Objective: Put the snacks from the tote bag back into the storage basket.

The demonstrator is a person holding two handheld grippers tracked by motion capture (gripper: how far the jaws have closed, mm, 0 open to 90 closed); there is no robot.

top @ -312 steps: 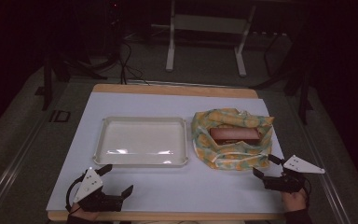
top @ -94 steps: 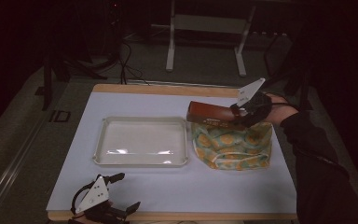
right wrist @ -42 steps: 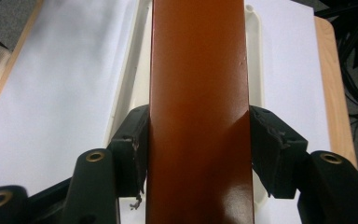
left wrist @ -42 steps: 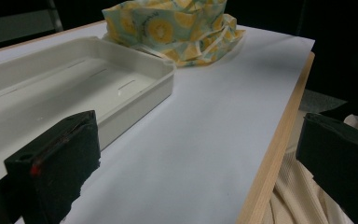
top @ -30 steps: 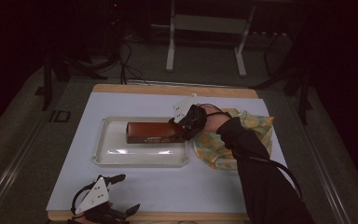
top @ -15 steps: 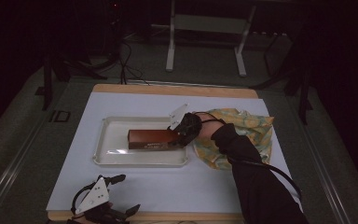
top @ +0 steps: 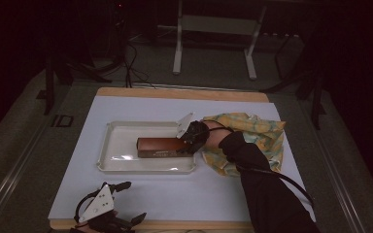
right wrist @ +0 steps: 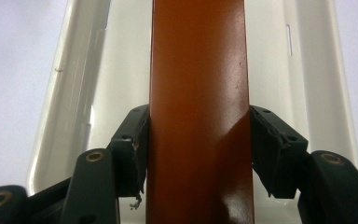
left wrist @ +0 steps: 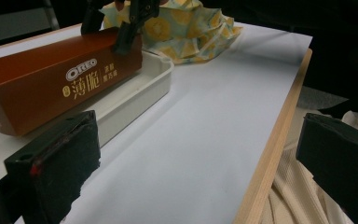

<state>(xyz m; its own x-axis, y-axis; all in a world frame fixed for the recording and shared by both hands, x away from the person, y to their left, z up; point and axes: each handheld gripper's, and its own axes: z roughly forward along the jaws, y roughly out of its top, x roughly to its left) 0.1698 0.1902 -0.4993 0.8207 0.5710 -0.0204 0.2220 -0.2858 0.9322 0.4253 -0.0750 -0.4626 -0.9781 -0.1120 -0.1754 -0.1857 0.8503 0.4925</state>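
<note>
I am reading "OREO" in white on the side of the brown box, with Chinese characters printed under it. The box is lying lengthwise in the white tray, its long axis running across the table from my right gripper toward the tray's left end. My right jaws are clamping the box's right end from both sides. My left gripper is sitting at the table's near edge, jaws spread wide apart around nothing. A yellow patterned cloth bag is lying just right of the tray.
</note>
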